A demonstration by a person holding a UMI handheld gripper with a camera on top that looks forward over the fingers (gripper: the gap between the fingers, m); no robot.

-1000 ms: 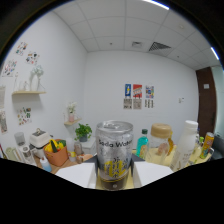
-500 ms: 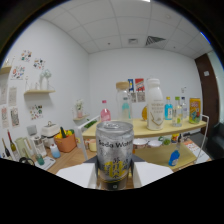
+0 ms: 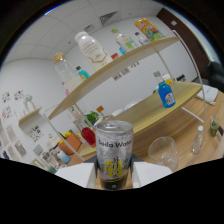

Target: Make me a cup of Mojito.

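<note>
Bright, even ceiling light; soft blur; strong fisheye bending at edges.

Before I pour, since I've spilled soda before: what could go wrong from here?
The soda water can is clamped between the gripper fingers and the view is tilted, so it may slosh if open. The clear glass stands close beside it and could be knocked. A smooth can might also slip.
</note>
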